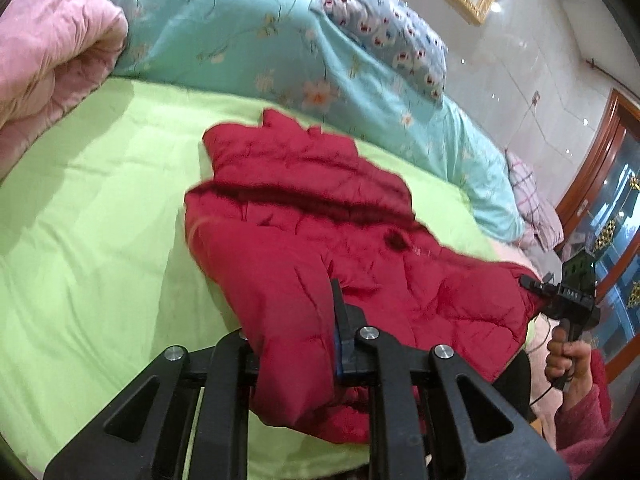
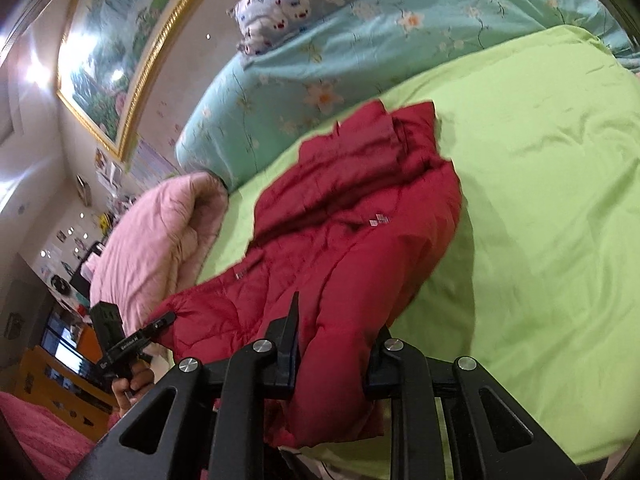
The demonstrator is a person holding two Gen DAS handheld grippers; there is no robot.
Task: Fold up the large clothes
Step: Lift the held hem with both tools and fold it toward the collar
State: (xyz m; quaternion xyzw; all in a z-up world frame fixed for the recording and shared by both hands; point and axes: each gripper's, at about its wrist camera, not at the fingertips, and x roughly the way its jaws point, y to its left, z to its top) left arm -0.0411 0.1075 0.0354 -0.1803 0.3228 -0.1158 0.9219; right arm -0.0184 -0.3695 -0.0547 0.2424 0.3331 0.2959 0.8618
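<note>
— Inspector: Where is the red padded jacket [image 1: 304, 216]?

— Assessor: On the green bedsheet [image 1: 100, 208], near edge lifted. Your left gripper [image 1: 296, 344] and right gripper [image 2: 332, 344] each clench a bunch of its hem, well apart, likely so you can carry that edge over evenly.

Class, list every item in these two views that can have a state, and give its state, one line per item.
Red jacket: crumpled on the sheet, near edge bunched in both grippers.
Left gripper: shut on the jacket.
Right gripper: shut on the jacket.
Green sheet: spread over the bed, lightly creased.
Pink quilt: rolled up beside the sheet.
Blue floral quilt: piled behind the jacket.
</note>
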